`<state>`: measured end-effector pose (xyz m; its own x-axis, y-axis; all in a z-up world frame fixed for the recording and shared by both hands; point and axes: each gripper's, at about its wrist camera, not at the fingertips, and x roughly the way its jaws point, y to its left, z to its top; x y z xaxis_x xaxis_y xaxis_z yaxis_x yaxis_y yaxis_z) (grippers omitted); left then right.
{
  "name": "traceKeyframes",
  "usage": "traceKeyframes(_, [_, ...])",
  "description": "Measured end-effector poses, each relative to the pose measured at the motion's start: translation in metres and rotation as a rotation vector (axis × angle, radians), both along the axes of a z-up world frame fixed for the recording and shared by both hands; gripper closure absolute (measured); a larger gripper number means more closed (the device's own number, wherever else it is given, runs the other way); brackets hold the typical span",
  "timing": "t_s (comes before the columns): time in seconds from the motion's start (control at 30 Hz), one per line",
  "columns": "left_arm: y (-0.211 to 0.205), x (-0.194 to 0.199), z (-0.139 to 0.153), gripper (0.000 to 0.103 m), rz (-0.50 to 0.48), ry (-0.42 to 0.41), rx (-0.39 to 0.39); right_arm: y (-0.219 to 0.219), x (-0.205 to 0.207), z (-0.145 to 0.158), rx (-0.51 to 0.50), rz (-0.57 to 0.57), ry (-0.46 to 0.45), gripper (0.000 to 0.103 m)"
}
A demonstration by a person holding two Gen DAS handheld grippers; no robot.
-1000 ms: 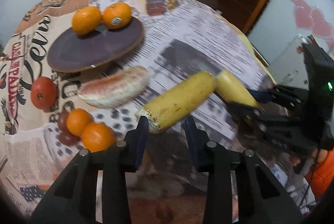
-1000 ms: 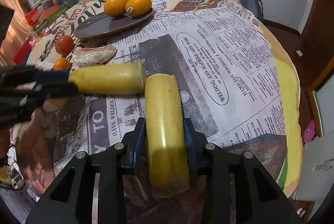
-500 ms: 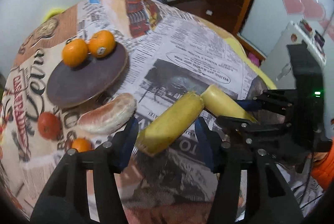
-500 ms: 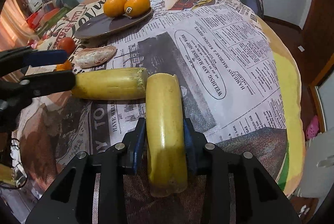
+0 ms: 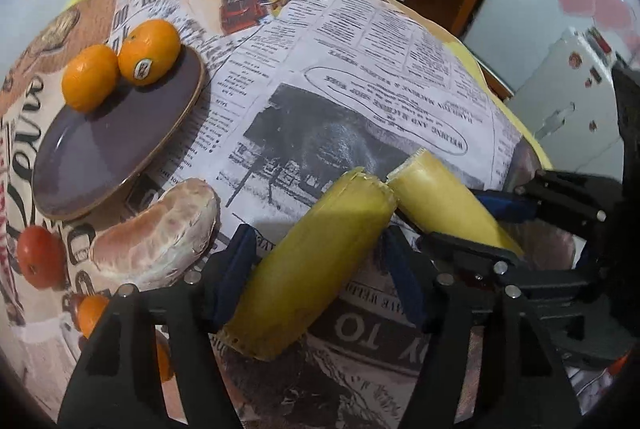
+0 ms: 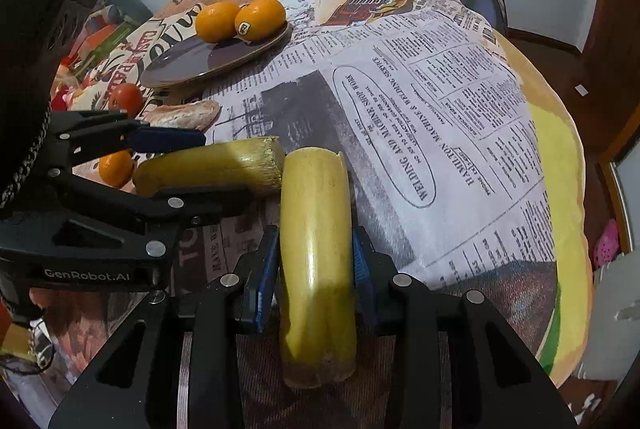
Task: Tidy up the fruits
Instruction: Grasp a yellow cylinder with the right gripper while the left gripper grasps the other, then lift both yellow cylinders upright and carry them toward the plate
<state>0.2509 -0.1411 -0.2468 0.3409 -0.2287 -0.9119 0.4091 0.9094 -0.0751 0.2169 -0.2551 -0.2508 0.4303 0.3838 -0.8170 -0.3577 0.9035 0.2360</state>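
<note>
The left gripper [image 5: 316, 273] has just been opening, its blue pads standing clear of a matte yellow banana half [image 5: 312, 265] lying on the newsprint-patterned tabletop [image 5: 360, 77]. The right gripper [image 6: 316, 269] pinches the glossier half [image 6: 318, 249], cut ends nearly touching. Two round oranges [image 5: 120, 65] sit on a smooth purple plate [image 5: 108, 145].

A tangerine [image 5: 90, 309] by the left view's lower edge sits mostly hidden behind the gripper's frame.
</note>
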Motion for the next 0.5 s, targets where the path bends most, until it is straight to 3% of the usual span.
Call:
traceKeyframes(0.27, [0.021, -0.017, 0.009, 0.061, 0.096, 0.023, -0.034, -0.004, -0.006, 0.002, 0.005, -0.016, 0.000, 0.071])
traceKeyframes(0.5, [0.024, -0.028, 0.011, 0.062, 0.071, 0.046, -0.031, -0.003, -0.003, 0.001, -0.010, 0.005, 0.017, 0.071])
